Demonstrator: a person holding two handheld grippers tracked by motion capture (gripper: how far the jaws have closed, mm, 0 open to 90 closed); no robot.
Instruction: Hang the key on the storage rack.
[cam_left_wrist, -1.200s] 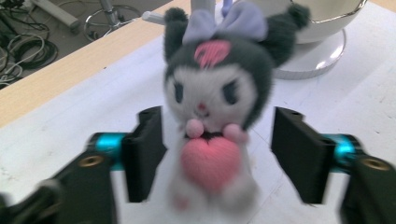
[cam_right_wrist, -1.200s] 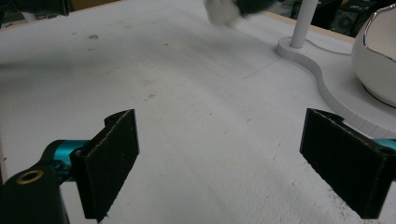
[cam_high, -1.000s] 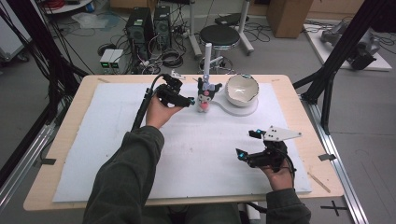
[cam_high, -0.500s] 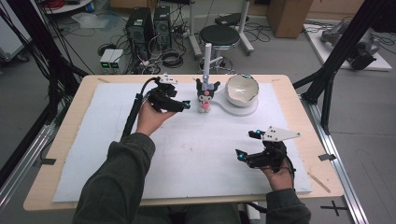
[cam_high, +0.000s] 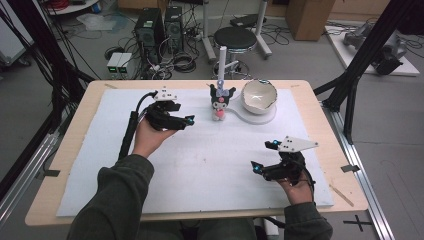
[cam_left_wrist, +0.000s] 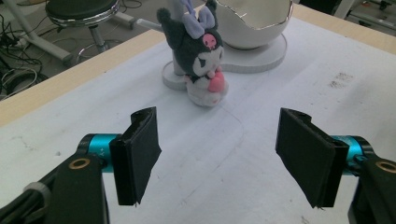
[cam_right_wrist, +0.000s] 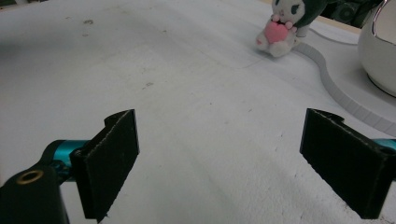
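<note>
A small dark plush toy (cam_high: 220, 101) holding a pink heart stands upright on the white mat, at the foot of a white post, and faces my left gripper (cam_left_wrist: 219, 158). That gripper (cam_high: 186, 121) is open and empty, a short way to the left of the toy (cam_left_wrist: 201, 58). A white egg-shaped bowl (cam_high: 259, 96) rests on a white base just right of the toy. My right gripper (cam_high: 259, 160) hovers open and empty near the front right of the mat; the toy (cam_right_wrist: 286, 25) lies far ahead of its jaws.
The white mat (cam_high: 200, 165) covers most of the wooden table (cam_high: 330, 125). The bowl's curved white base (cam_right_wrist: 345, 79) spreads out on the mat. A stool (cam_high: 237, 37), computer towers and cables sit on the floor beyond the table's far edge.
My left gripper has drawn back to the left, away from the plush toy, which stays standing by the post. The right gripper has not moved.
</note>
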